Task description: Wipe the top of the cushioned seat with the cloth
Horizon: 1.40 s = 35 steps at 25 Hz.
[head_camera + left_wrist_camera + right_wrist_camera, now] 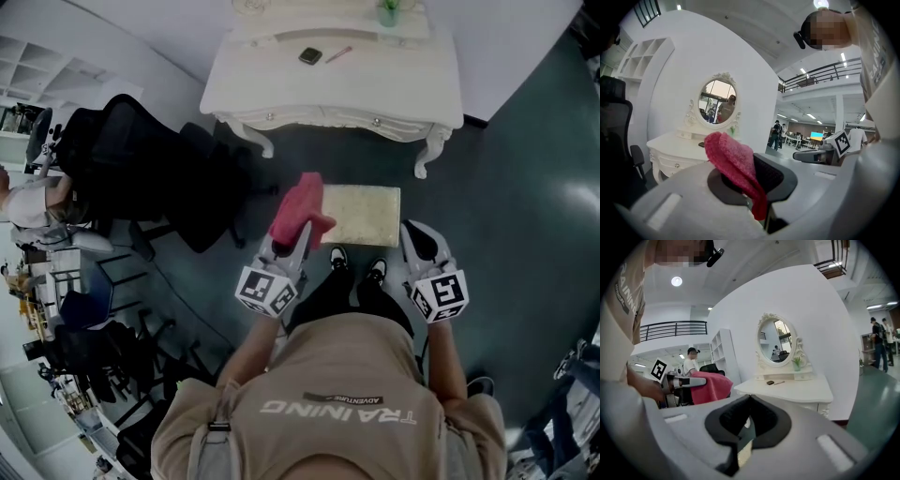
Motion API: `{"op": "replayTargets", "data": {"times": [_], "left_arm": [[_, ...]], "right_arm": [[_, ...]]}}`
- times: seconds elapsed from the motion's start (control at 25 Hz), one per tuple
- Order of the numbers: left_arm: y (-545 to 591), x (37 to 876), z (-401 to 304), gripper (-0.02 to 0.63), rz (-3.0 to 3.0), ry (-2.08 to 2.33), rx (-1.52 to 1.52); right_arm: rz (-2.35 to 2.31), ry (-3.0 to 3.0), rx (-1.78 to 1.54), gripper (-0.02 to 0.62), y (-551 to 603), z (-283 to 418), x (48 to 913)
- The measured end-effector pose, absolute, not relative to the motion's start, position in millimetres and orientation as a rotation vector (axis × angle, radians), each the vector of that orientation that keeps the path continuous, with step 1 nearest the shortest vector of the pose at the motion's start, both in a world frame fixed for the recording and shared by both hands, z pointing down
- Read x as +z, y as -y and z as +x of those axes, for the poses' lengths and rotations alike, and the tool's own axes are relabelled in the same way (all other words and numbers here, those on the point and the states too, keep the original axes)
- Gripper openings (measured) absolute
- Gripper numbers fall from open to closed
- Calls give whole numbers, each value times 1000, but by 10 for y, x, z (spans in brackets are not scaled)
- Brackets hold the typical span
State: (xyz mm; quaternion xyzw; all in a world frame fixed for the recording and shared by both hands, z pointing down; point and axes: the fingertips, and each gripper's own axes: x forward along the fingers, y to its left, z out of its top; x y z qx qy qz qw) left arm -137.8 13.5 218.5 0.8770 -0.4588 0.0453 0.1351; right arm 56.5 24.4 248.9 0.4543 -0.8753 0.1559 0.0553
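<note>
Pink-red fuzzy cloth is pinched in the left gripper fingers, held up by the left edge of the beige rectangular cushioned seat. Right gripper fingers are closed on nothing. Only one end looks pinched, so dragging might tug it loose. The person's tan shirt reads "TRAINING".

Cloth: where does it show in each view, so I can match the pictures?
Head view: the cloth is left of centre, held in the left tool, at the left edge of the cushioned seat.
Left gripper view: cloth at centre, clamped between the jaws.
Right gripper view: cloth left of the middle.
Shared landmark: the white dressing table.
</note>
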Motion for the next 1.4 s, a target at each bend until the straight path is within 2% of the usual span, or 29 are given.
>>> {"op": "replayTargets", "data": {"times": [0.4,0.68,1.4], "left_arm": [[302,2365,-1900,38,2613,1207,135],[701,2808,-2216,38,2606,1132,165],[1051,4382,-2038,38,2420,1176,323]], "right_arm": [[1401,2559,457,2,53,-82,2366],[1474,2501,430,2,448,-436,2421],[1187,2486,414,2,773,-716,4065]]}}
